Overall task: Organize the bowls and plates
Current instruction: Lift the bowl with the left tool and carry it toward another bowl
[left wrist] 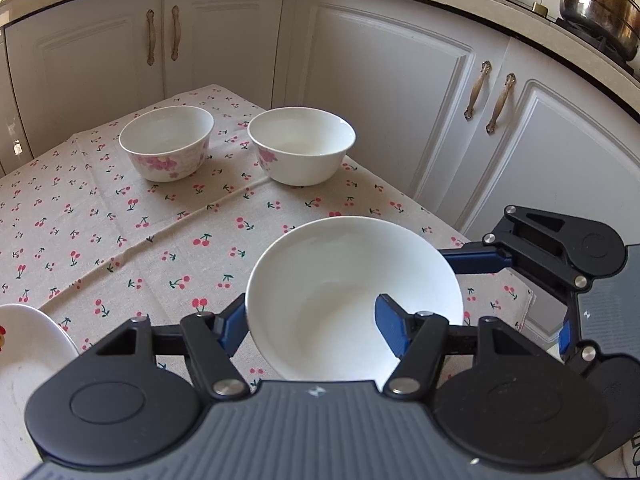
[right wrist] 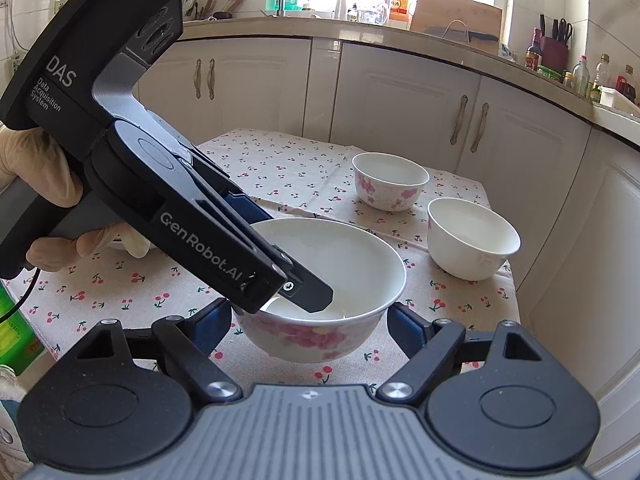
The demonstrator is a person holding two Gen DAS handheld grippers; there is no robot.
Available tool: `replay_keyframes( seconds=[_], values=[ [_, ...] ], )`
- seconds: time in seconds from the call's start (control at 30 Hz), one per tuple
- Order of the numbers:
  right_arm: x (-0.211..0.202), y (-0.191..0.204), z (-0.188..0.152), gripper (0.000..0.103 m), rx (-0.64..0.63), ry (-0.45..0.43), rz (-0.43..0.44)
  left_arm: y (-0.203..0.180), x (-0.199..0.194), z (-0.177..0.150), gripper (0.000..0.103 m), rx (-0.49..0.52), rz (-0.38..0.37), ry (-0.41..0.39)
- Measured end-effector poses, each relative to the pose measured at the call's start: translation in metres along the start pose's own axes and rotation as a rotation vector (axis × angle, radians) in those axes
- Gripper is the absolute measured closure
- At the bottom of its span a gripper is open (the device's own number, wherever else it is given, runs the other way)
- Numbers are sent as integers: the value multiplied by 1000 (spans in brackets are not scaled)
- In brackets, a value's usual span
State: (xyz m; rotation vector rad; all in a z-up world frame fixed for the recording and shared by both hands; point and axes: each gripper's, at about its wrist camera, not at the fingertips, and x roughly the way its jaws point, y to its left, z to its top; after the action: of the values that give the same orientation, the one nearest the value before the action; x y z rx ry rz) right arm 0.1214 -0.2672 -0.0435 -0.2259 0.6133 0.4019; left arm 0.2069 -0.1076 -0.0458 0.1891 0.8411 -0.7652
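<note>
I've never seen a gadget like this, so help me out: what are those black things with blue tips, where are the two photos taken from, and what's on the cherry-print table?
They are two hand-held grippers, each with a camera looking along its jaws. A gloved hand holds the left gripper. One picture comes from the left gripper's camera, the other from the right's.

On the cherry-print tablecloth stand two small white bowls with pink flowers, and a white plate shows at the edge.

The left gripper is shut on the rim of a third, larger flowered white bowl, one jaw inside and one outside. The right gripper has its jaws on either side of that bowl without pressing.
</note>
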Motion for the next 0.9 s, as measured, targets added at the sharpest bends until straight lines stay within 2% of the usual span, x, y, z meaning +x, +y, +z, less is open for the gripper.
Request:
replay_keyframes(
  seconds=[0.33,0.73,0.83,0.9],
  values=[
    [3,-2,-18,15,31,39,19,-7,9,-11,38,-7,-9,23],
    [3,-3,-21,15,41,37,21,-10,10,-12,37,9,-3,16],
    [3,-3,-21,15,47,40,21,-10,10,-12,36,14,-7,11],
    [3,-3,-21,14,48,42,22,-10,11,-12,30,17,-15,12]
  ],
)
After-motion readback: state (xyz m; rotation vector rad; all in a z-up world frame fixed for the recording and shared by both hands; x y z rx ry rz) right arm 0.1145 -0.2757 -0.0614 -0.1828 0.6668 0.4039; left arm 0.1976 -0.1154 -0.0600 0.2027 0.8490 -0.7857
